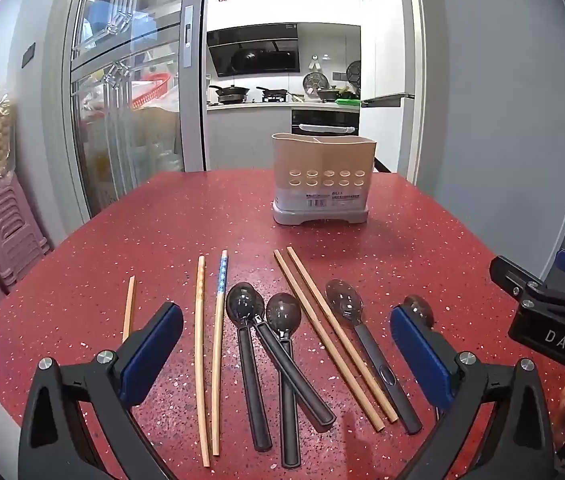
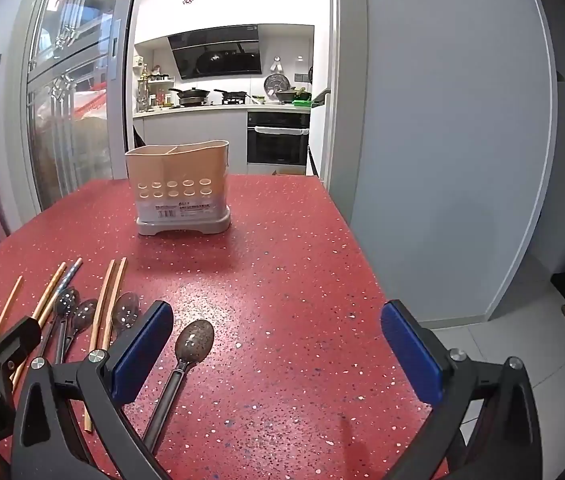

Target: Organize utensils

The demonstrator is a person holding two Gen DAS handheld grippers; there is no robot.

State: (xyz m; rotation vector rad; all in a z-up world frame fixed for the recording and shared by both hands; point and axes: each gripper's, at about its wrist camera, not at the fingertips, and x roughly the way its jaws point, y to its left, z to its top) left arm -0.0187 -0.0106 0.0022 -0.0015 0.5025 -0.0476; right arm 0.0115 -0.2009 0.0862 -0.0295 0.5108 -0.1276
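A beige utensil holder [image 1: 323,178] on a grey base stands empty at the far side of the red speckled table [image 1: 422,240]; it also shows in the right wrist view as the holder [image 2: 180,188]. Several wooden chopsticks [image 1: 200,356] and several dark spoons [image 1: 248,364] lie side by side near the table's front. My left gripper [image 1: 286,356] hovers open above them, touching nothing. My right gripper [image 2: 276,354] is open too, over bare table, with one spoon [image 2: 180,372] just inside its left finger. The other spoons and chopsticks [image 2: 100,312] lie left of it.
The table's right edge [image 2: 346,232] drops to a tiled floor beside a grey wall. Pink plastic stools [image 1: 6,224] stand left of the table. A glass sliding door and a kitchen lie beyond the far edge. The right gripper's body [image 1: 550,320] shows at the left view's right side.
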